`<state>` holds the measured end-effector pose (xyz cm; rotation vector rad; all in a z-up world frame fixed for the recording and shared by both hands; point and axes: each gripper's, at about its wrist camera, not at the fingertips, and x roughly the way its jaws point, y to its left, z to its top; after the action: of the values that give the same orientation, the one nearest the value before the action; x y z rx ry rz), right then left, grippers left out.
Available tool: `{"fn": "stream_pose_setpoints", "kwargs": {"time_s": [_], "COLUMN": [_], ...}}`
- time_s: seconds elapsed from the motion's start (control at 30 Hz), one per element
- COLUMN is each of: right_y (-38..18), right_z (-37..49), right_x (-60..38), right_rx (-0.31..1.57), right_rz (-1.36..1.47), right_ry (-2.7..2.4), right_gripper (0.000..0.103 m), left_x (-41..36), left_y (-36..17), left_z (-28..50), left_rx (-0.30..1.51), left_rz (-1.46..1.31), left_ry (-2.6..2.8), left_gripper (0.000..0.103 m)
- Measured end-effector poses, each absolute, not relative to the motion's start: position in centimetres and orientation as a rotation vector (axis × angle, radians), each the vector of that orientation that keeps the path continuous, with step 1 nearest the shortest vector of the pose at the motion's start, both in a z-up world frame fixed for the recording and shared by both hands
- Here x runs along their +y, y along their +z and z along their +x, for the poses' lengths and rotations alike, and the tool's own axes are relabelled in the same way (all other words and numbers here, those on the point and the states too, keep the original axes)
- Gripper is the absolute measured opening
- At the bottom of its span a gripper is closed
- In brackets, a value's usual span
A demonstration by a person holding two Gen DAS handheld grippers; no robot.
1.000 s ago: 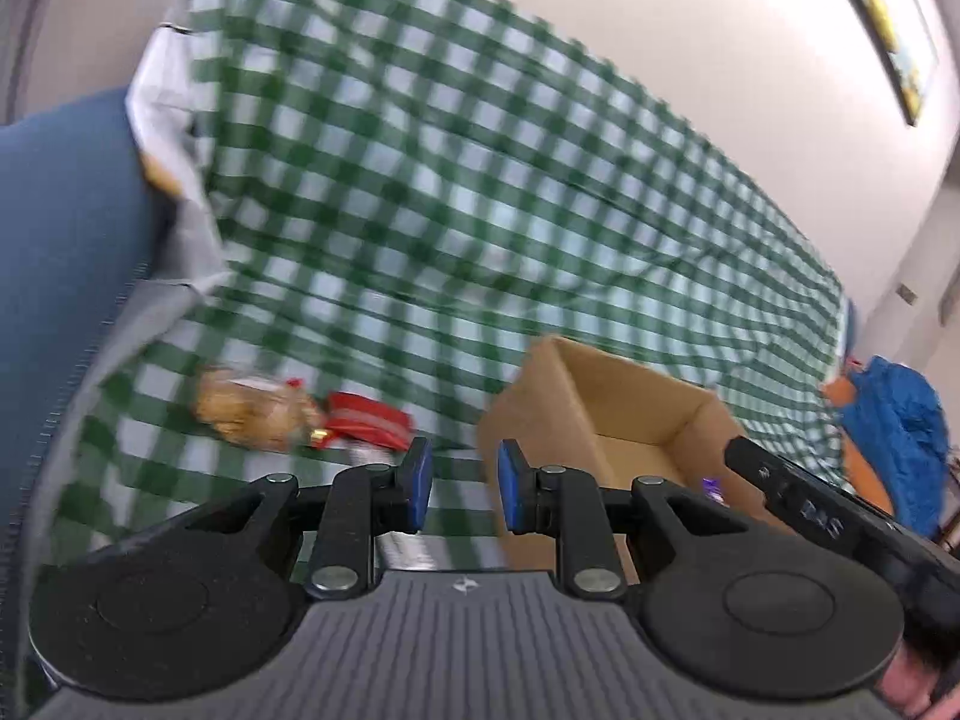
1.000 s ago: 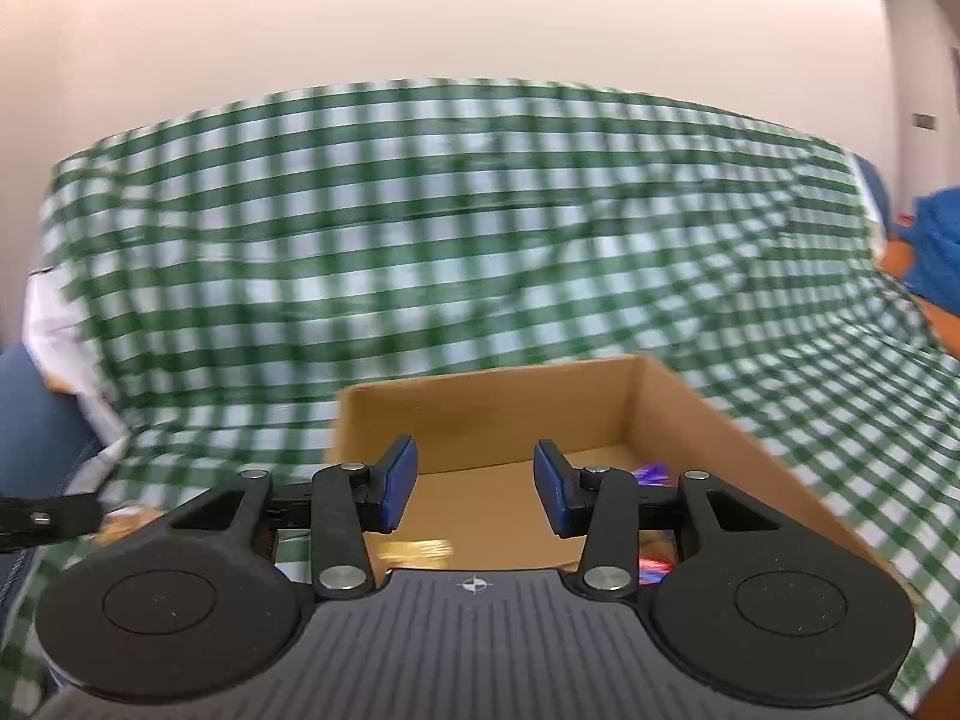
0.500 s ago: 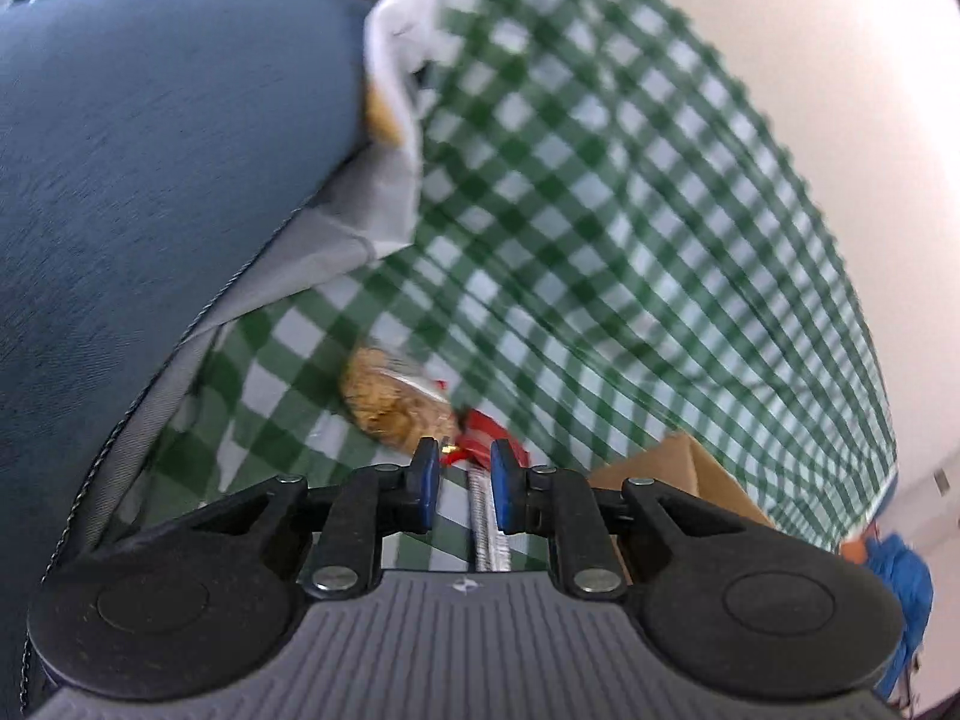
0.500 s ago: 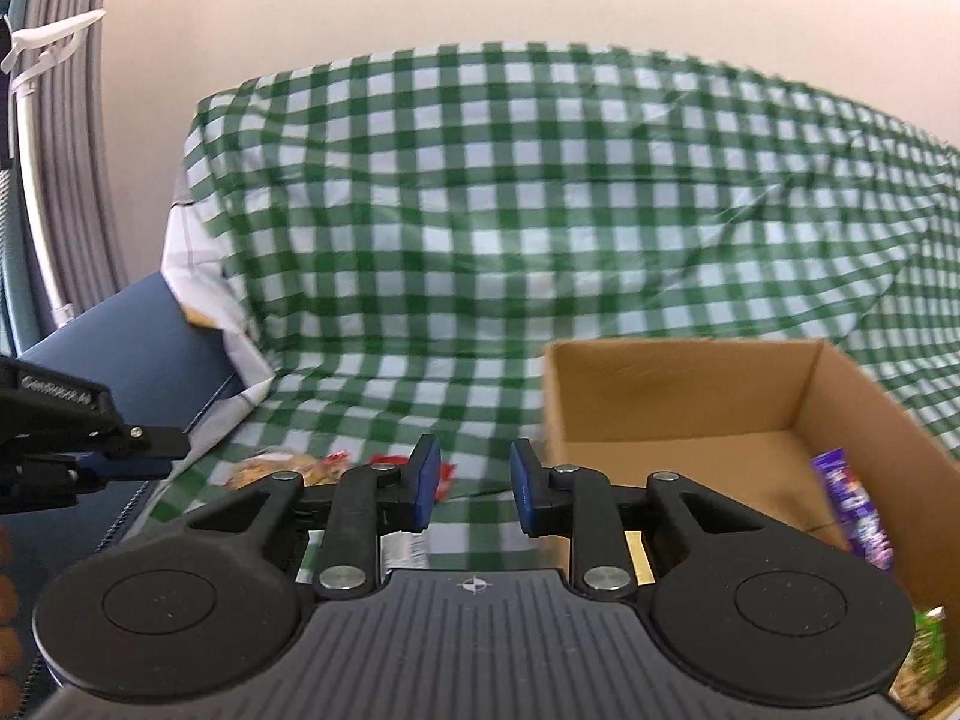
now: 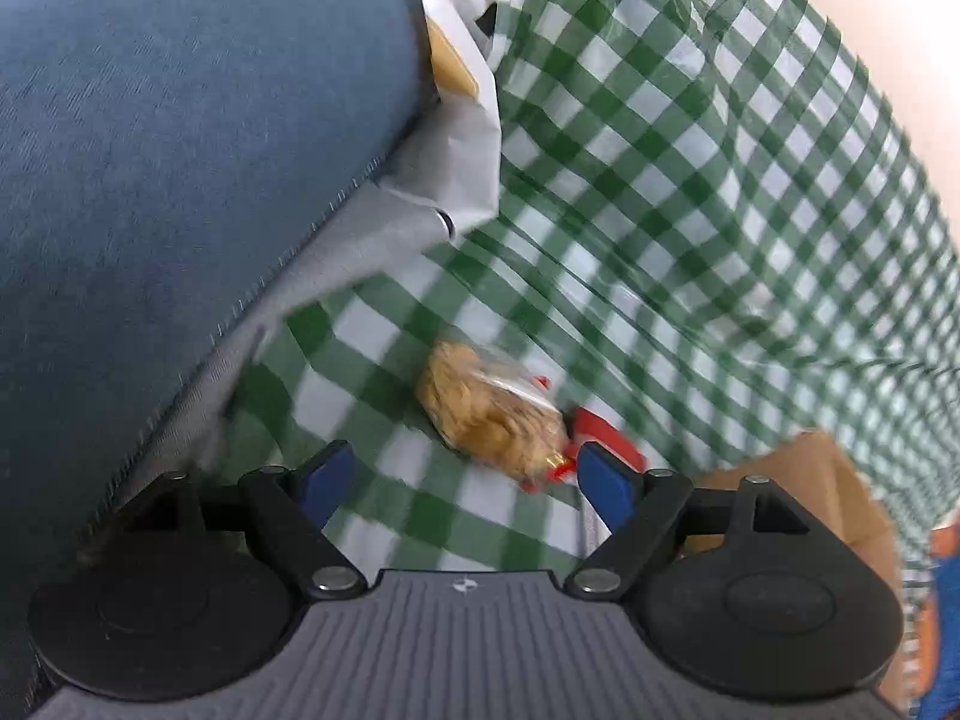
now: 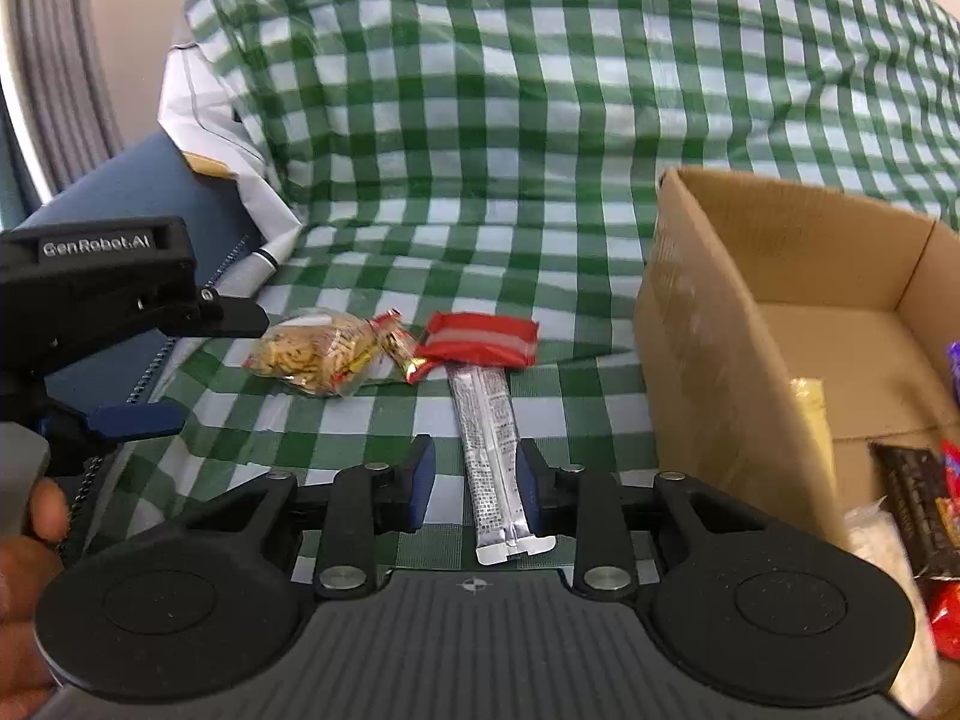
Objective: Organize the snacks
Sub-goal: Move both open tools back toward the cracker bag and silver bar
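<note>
Far left of the right wrist view, the left gripper point(image 6: 150, 372) hangs over the blue cushion edge point(image 6: 138, 192), fingers spread wide and empty, lined up toward the clear bag of yellow-brown snacks point(image 6: 312, 351) just to its right, likely its next pick. In the left wrist view the same left gripper point(image 5: 462, 480) shows both blue pads well apart, nothing between them, with the snack bag point(image 5: 492, 414) sitting low centre just ahead of the gap, so the wide opening looks sized for the bulky bag. Just right of the bag, touching its twisted end, lies a red wrapper point(image 6: 480, 345) flat on the green checked cloth point(image 6: 480, 120). A silver stick packet point(image 6: 492, 456) runs from under the red wrapper down toward bottom centre, ending between the fingers of the right gripper point(image 6: 471, 480); jaws are released, part open, right pad close beside the packet, left pad apart, no squeeze yet. Lengthwise alignment probably makes for an easy pinch across the narrow width. Right side of the frame: open cardboard box point(image 6: 678, 324) on the cloth, already holding several snacks, including a yellow packet point(image 6: 810, 414) and a dark packet point(image 6: 912, 498), so it reads as the drop target. Three loose snacks remain outside it.
</note>
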<state>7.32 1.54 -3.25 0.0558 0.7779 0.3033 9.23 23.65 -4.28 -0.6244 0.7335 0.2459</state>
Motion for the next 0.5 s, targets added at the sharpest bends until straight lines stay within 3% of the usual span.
{"fn": "stream_pose_setpoints", "kwargs": {"time_s": [0.13, 0.5], "right_y": [-4.8, -8.0], "right_z": [7.9, 9.6], "right_x": [1.1, 1.4], "right_rx": [0.803, 0.849], "right_rz": [0.051, -0.002], "right_ry": [0.284, 0.288], "right_gripper": [0.041, 0.049], "left_x": [23.2, 21.5], "left_y": [-5.0, -8.5], "left_z": [10.5, 14.9], "left_rx": [0.693, 0.692], "left_rz": [-0.604, -0.488], "left_ry": [0.207, 0.201], "left_gripper": [0.103, 0.103]}}
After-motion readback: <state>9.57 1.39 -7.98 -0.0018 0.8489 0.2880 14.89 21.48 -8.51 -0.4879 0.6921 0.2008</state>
